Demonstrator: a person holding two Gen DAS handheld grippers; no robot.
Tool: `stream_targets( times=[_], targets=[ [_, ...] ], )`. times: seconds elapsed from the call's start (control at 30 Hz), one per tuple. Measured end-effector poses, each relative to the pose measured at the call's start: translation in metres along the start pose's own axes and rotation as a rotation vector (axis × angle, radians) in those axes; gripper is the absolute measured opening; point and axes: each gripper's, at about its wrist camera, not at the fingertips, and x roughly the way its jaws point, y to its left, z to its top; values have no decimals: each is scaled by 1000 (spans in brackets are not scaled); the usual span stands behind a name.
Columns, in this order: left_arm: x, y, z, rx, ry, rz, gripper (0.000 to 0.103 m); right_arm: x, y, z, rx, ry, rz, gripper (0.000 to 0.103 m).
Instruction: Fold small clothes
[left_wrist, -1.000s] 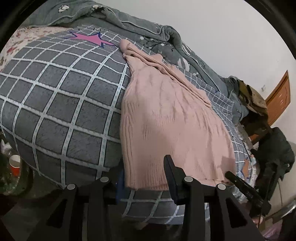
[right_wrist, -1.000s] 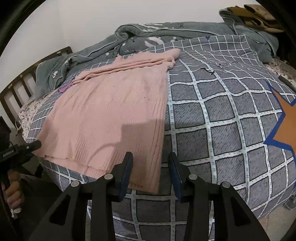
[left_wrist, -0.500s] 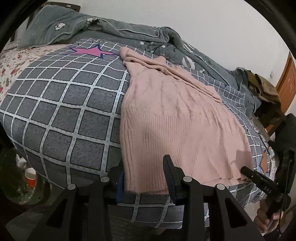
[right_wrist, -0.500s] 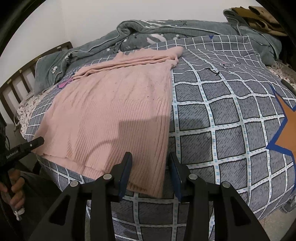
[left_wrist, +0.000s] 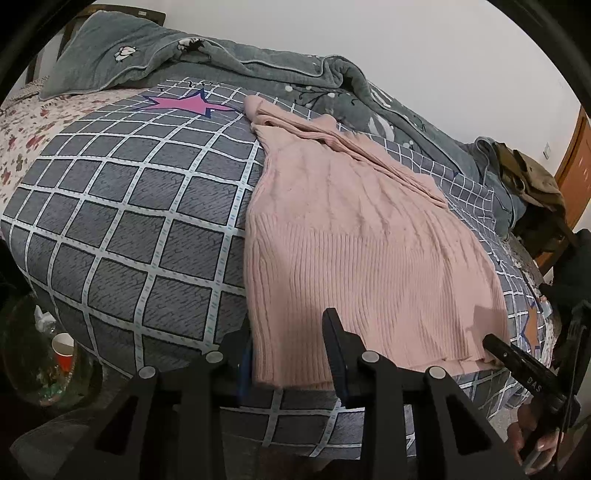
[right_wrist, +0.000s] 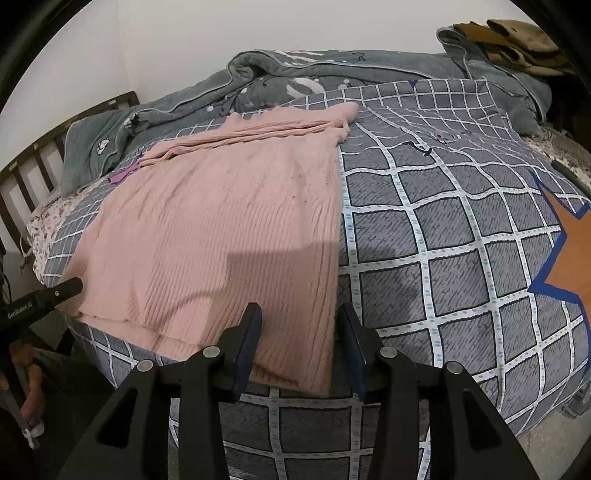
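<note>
A pink ribbed knit sweater (left_wrist: 351, 240) (right_wrist: 221, 221) lies flat on the grey checked duvet (left_wrist: 129, 221) (right_wrist: 443, 240), its hem at the bed's near edge and its sleeves folded across the far end. My left gripper (left_wrist: 286, 325) is open around the hem's left corner, and the pads do not press the fabric. My right gripper (right_wrist: 300, 310) straddles the hem's right corner, and its jaws are opening with the knit lying loose between them. Each gripper also shows at the edge of the other's view, the right gripper (left_wrist: 517, 365) and the left gripper (right_wrist: 44, 299).
A rumpled grey blanket (left_wrist: 258, 70) (right_wrist: 332, 74) is piled along the far side of the bed. A wooden headboard (right_wrist: 29, 173) stands at the left. Brown clothing (left_wrist: 528, 181) lies at the bed's right end. A red paper cup (left_wrist: 62, 350) sits among clutter on the floor.
The left gripper has tilted, so more of the bed's far side shows in its view. The right gripper's fingers stand slightly wider apart. The sweater lies as before.
</note>
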Motion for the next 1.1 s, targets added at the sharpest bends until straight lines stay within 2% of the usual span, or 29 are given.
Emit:
stream_targets(
  times=[0.4,0.7,0.77,0.87,0.97,1.0,1.03,1.1],
  targets=[
    [1,1,3,6,21,-17,32,1,2,0,-28,15,-3,43],
    [2,1,4,13,31,-21,32,3,-3,2,-20,21,30,43],
    [2,5,5,-17,35,-44,32,2,-3,3,-23,24,37,43],
    [2,14,4,-74,58,-128,31,-2,-6,2,-12,42,75,43],
    [3,21,3,-129,67,-176,30,-4,-6,-1,5,36,95,43],
    [4,22,3,-142,71,-180,21,-3,-5,-1,0,32,91,43],
    [6,25,2,-160,78,-181,6,-2,-3,-1,-6,28,85,39],
    [6,28,1,-179,80,-189,7,0,1,-2,-17,32,89,19]
  ],
)
